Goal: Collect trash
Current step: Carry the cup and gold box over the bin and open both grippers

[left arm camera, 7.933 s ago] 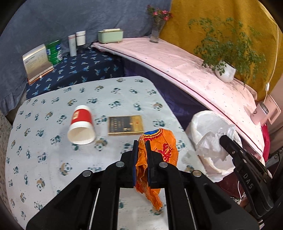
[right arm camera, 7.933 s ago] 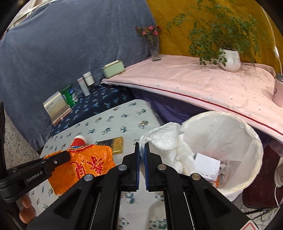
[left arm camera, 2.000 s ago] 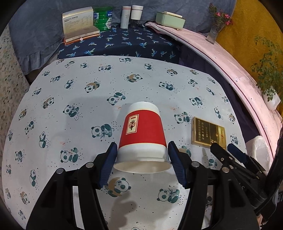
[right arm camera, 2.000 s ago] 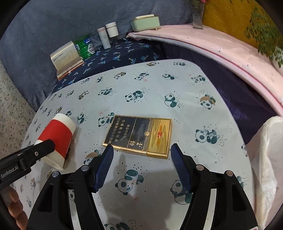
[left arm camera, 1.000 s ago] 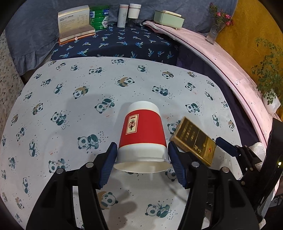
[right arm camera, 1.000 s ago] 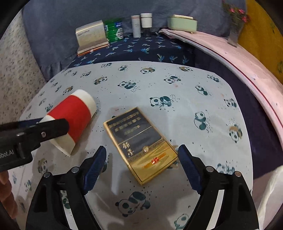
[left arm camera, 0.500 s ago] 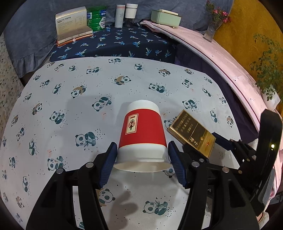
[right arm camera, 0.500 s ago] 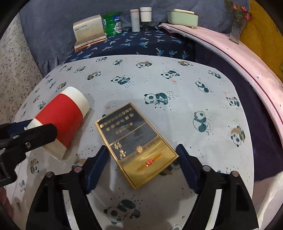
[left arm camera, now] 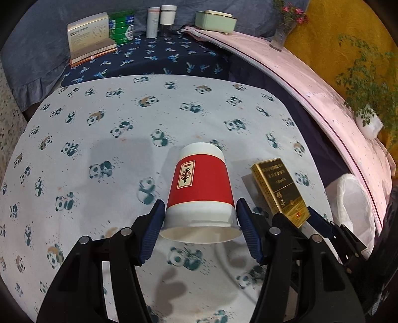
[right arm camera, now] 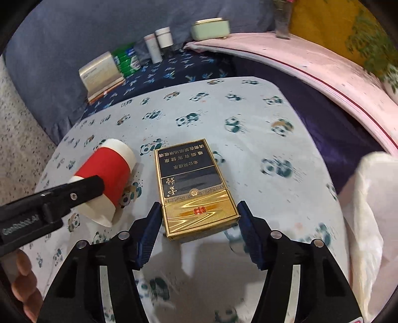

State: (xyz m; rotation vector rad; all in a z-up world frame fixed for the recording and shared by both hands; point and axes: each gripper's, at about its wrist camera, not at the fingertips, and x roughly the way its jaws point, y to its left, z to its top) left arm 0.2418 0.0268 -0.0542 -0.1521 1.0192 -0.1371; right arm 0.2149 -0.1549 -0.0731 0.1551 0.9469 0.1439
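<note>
A red and white paper cup (left arm camera: 201,188) lies on its side between the blue pads of my left gripper (left arm camera: 200,223), which is shut on it just above the panda-print tablecloth (left arm camera: 119,111). The same cup (right arm camera: 107,174) shows at the left of the right wrist view. A gold and black cigarette box (right arm camera: 194,188) sits lengthwise between the pads of my right gripper (right arm camera: 199,218). Its jaws are closing, and the pads touch the box's sides. The box hangs clear of the cloth, with a shadow under it. From the left wrist view, the box (left arm camera: 278,188) tilts up beside the cup.
A bin lined with a white bag (left arm camera: 353,198) (right arm camera: 365,198) stands off the table's right edge. At the back, a carton (left arm camera: 89,39), a green can (left arm camera: 122,27), two bottles and a mint box (left arm camera: 215,21) sit on dark blue cloth. A hand (right arm camera: 22,285) is at lower left.
Both grippers have shifted toward the bin side. The right jaws have narrowed onto the gold box, which turned from slanted to straight and came off the cloth. The cup stays gripped.
</note>
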